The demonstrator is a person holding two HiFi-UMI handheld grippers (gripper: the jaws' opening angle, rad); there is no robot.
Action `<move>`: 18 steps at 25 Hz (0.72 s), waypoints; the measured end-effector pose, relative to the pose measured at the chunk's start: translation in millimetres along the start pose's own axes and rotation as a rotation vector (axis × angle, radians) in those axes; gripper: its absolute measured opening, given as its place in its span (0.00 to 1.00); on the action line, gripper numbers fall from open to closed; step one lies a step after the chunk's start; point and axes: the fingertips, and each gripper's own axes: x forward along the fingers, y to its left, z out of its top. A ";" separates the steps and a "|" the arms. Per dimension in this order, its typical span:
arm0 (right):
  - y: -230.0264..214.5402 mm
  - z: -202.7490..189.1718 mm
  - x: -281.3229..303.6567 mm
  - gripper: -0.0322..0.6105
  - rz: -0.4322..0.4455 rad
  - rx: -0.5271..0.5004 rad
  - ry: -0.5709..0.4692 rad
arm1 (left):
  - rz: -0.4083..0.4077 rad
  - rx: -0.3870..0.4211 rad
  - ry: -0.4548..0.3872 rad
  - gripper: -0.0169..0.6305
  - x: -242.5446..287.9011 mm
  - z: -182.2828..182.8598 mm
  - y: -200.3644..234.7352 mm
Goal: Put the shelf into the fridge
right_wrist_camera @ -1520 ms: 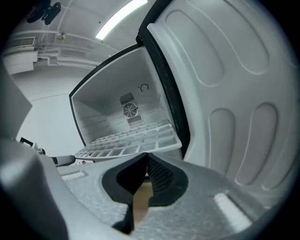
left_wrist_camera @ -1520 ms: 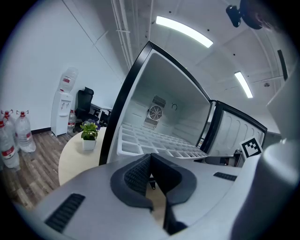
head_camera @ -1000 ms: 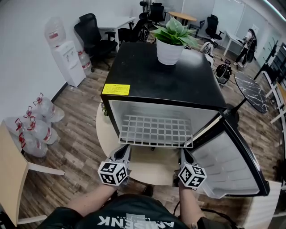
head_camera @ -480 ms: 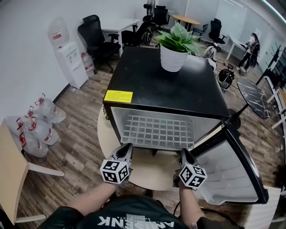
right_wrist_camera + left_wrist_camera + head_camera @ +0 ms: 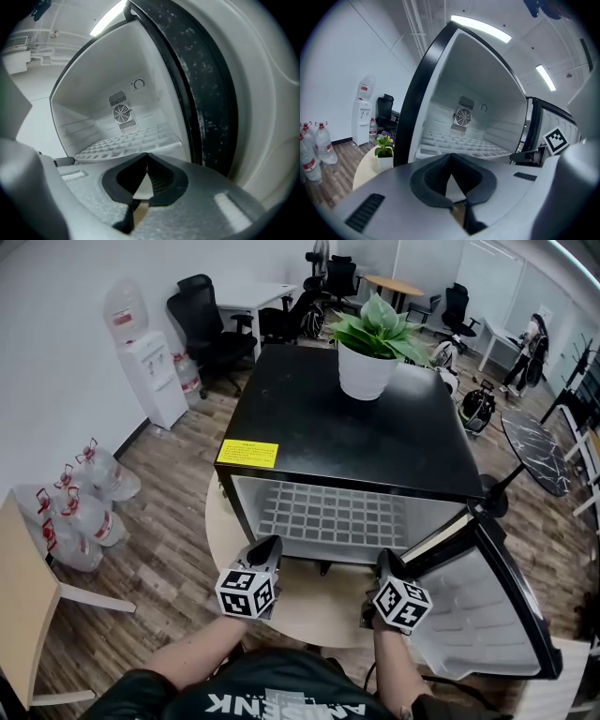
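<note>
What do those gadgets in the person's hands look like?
The left claw and right claw are grey plastic and taper forward, with dark ribbed pads inside. Each carries a white cube printed with black square markers. The person wears a dark top with white lettering.

Shirt (image 5: 272,697) letters "NK"; fridge (image 5: 356,432) label (image 5: 247,453) illegible

Right claw (image 5: 146,155) closed, seemingly pinching the white shelf (image 5: 129,143) (fan (image 5: 121,113) behind) inside fridge (image 5: 89,79).
</note>
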 end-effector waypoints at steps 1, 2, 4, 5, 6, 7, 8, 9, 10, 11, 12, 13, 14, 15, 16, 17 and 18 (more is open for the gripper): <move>-0.6 1.0 2.3 0.06 -0.001 0.002 -0.002 | 0.003 0.003 0.001 0.03 2.6 0.6 0.5; -0.9 2.1 4.8 0.06 0.000 0.004 -0.003 | 0.005 0.006 0.002 0.03 5.0 1.5 1.2; -1.1 4.5 9.4 0.06 0.001 0.009 -0.005 | 0.009 0.012 0.002 0.03 8.9 3.8 2.9; -1.4 5.4 11.1 0.06 -0.001 0.011 -0.004 | 0.012 0.017 0.000 0.03 10.3 4.5 3.6; -1.8 5.8 12.3 0.06 -0.002 0.013 -0.004 | 0.017 0.025 -0.003 0.03 11.5 4.7 3.9; -2.4 6.0 13.2 0.06 -0.003 0.014 -0.003 | 0.021 0.032 -0.007 0.03 12.5 4.4 4.1; -2.9 5.9 13.9 0.06 -0.003 0.015 -0.003 | 0.025 0.034 -0.012 0.03 13.2 4.1 4.4; -2.9 5.9 14.7 0.06 -0.001 0.015 -0.002 | 0.028 0.030 -0.016 0.03 13.6 4.2 4.9; -2.5 6.0 15.3 0.06 0.001 0.013 0.000 | 0.032 0.021 -0.017 0.03 13.8 4.6 5.7; -2.2 6.4 15.8 0.06 0.002 0.010 0.002 | 0.036 0.015 -0.016 0.03 14.1 5.3 6.1; -2.0 6.7 15.9 0.06 0.000 0.005 0.005 | 0.039 0.015 -0.014 0.03 14.3 5.7 6.1; -1.8 6.7 15.6 0.06 -0.003 0.003 0.007 | 0.041 0.018 -0.011 0.03 14.3 5.7 5.7; -1.8 6.4 15.1 0.06 -0.007 0.006 0.009 | 0.039 0.023 -0.008 0.03 13.9 5.3 5.2; -1.9 5.9 14.4 0.06 -0.010 0.011 0.009 | 0.035 0.031 -0.004 0.03 13.5 4.7 4.9; -1.9 5.4 14.0 0.06 -0.011 0.014 0.009 | 0.030 0.039 0.000 0.03 13.2 4.2 4.9; -1.8 5.0 14.2 0.06 -0.008 0.013 0.010 | 0.027 0.048 0.004 0.03 13.0 4.0 5.3; -1.7 4.9 14.8 0.06 -0.005 0.007 0.011 | 0.026 0.054 0.006 0.03 12.8 4.1 6.3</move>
